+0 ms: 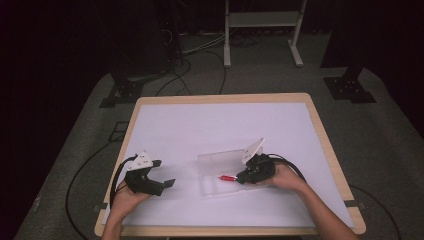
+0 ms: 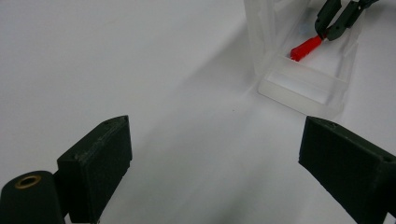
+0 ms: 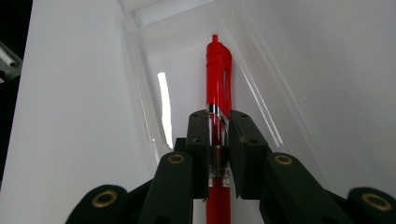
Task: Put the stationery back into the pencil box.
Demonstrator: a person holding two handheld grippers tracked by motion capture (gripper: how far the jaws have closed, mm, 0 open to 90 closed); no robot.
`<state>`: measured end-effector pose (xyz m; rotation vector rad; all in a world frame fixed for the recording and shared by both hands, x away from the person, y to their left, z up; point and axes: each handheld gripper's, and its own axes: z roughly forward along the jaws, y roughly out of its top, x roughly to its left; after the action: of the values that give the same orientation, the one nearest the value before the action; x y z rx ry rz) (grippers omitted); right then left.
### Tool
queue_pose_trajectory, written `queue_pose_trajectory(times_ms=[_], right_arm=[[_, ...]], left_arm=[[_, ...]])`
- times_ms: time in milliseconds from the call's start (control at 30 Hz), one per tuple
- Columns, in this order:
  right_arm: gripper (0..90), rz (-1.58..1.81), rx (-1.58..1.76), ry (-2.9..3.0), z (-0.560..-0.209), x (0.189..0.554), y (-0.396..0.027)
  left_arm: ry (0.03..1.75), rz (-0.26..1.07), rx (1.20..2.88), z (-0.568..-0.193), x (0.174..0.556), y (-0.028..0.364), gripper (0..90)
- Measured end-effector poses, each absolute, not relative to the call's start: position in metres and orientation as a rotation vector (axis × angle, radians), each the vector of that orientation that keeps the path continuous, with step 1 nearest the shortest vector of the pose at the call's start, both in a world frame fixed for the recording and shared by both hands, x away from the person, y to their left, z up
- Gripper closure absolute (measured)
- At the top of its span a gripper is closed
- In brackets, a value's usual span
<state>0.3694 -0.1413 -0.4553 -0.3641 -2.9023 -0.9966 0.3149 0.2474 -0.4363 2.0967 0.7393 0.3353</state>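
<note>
A red pen (image 3: 218, 74) lies lengthwise inside a clear plastic box (image 3: 140, 70), clip end pointing away from me. My right gripper (image 3: 218, 126) is shut on the pen's barrel just behind the clip. In the high view the right gripper (image 1: 241, 176) reaches into the clear box (image 1: 210, 160) from its right side, with the red pen (image 1: 228, 177) sticking out leftward. My left gripper (image 1: 166, 173) rests at the table's front left, open and holding nothing. In the left gripper view the wide-apart pads (image 2: 100, 156) frame bare table, with the box (image 2: 303, 88) and pen (image 2: 306, 48) beyond.
The white table top (image 1: 210, 125) has a wooden rim. The box's clear lid (image 1: 222, 157) stands raised behind it. Cables trail from both grippers toward the front edge. Dark stands and cables sit on the grey floor beyond the table.
</note>
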Motion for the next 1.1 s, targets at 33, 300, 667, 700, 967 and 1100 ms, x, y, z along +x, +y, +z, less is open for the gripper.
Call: queue_pose_trajectory(times_ms=[33,300,667,700,967,1100], right_arm=[[77.5,-0.997,-0.364,-2.902,-0.455,0.369,-0.141],[67.9,-1.034,-0.403,-2.89,-0.449,0.369,-0.146],[59.7,-1.139,-0.48,-2.887,-0.431,0.366,-0.169],[58.5,-1.144,-0.492,-2.888,-0.43,0.365,-0.171],[53.7,-1.182,-0.573,-2.882,-0.421,0.36,-0.187],[51.1,-1.193,-0.599,-2.881,-0.419,0.359,-0.194]], left_arm=[[0.739,0.335,2.097,-0.436,0.315,0.247,9.1],[0.735,0.337,2.094,-0.436,0.314,0.248,9.1],[0.737,0.337,2.096,-0.437,0.313,0.249,8.8],[0.738,0.338,2.095,-0.436,0.312,0.25,8.8],[0.736,0.338,2.095,-0.436,0.313,0.249,8.8],[0.737,0.338,2.095,-0.436,0.313,0.248,8.8]])
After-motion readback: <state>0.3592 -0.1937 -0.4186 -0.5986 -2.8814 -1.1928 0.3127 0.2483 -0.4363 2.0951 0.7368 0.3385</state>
